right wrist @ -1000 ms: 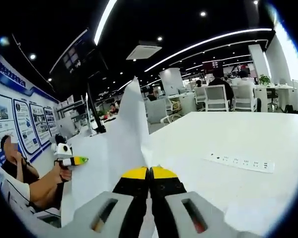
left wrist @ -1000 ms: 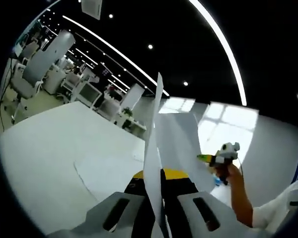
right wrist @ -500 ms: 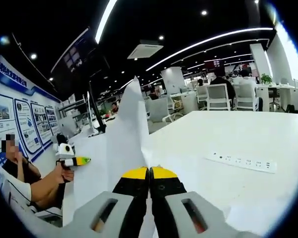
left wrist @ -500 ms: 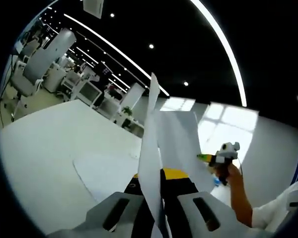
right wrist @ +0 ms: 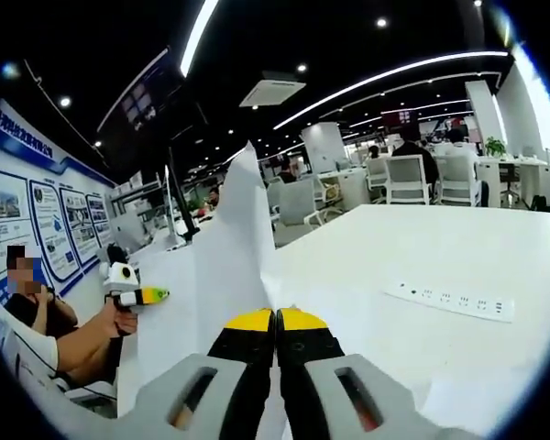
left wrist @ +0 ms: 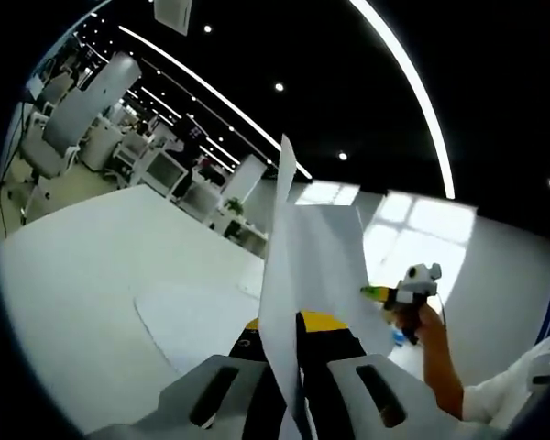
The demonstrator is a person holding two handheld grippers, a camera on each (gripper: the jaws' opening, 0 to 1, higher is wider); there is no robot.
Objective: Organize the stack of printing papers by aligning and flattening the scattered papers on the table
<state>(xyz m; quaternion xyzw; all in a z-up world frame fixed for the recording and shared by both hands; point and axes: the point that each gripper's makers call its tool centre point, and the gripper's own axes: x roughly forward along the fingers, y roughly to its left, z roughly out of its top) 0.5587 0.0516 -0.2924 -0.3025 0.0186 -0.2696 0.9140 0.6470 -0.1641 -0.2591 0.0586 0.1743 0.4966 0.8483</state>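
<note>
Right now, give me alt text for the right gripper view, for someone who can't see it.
The right gripper, jaws shut, pinches a stack of white papers held upright over a white table. The left gripper shows beyond the papers at left in a hand, and a power strip lies on the table at right.

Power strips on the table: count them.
1: a white power strip lies flat on the white table, right of the held-up papers in the right gripper view.

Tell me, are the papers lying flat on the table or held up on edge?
Held up on edge: the papers rise upright from between both grippers' closed jaws, above the white table.
</note>
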